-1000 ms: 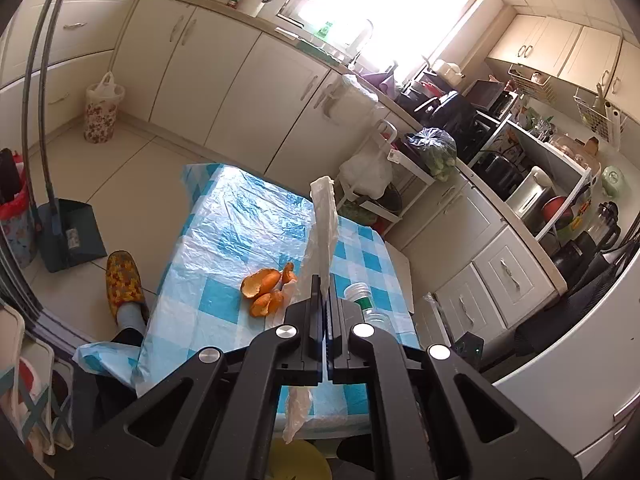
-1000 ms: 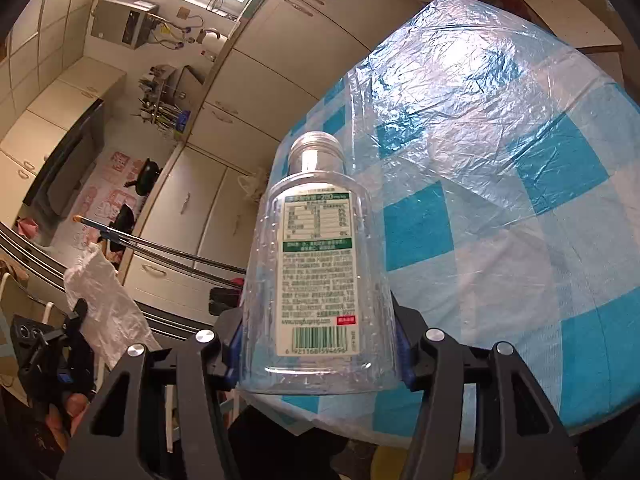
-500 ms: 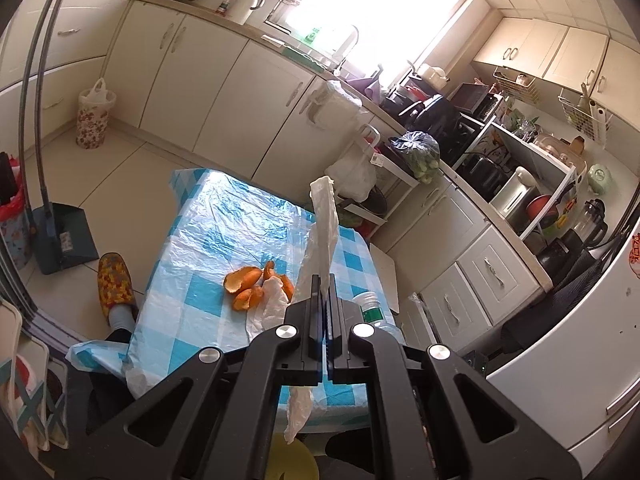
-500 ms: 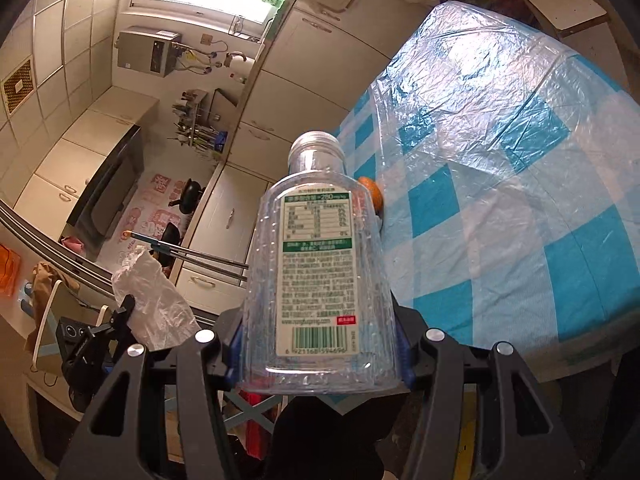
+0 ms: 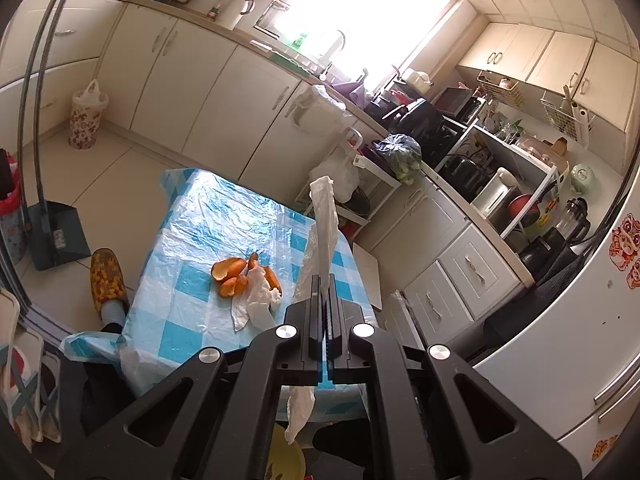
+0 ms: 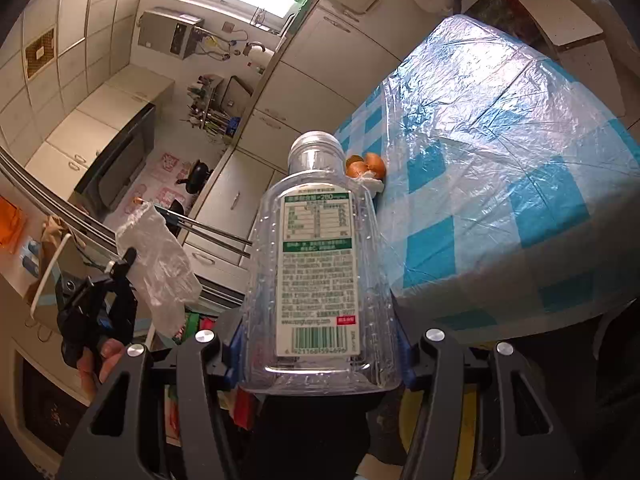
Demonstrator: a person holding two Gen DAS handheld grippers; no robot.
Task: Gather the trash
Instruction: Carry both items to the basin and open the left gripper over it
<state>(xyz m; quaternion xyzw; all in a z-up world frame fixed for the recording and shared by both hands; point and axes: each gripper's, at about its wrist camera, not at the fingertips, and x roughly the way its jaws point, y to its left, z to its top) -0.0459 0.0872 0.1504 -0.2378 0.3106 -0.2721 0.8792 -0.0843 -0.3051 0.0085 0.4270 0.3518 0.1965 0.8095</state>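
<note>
Nearest the lens, at bottom centre of the right wrist view, the right gripper [image 6: 320, 364] clasps one clear plastic bottle [image 6: 320, 276] by its base, silver cap pointing up and away, printed label facing the camera. Low at the left edge of that view, a person's hand [image 6: 96, 364] carries the left gripper [image 6: 120, 264], tilted up to the right. From its own camera the left gripper [image 5: 325, 308] is clamped tight on one thin, crumpled plastic bag [image 5: 323, 224], which rises above the jaws in a strip and trails out below them too.

Beyond both stands one small table [image 5: 188, 216] under a blue-and-white checked cloth with clear film over it. Near the middle of the left view lies a cluster of orange peels [image 5: 234, 276], about five pieces, touching one crumpled white tissue [image 5: 260, 296]. Left of the table are a patterned slipper [image 5: 105, 276] and a dark dustpan [image 5: 56, 236] on the floor; cream cabinets [image 5: 208, 92] run along the far wall.
</note>
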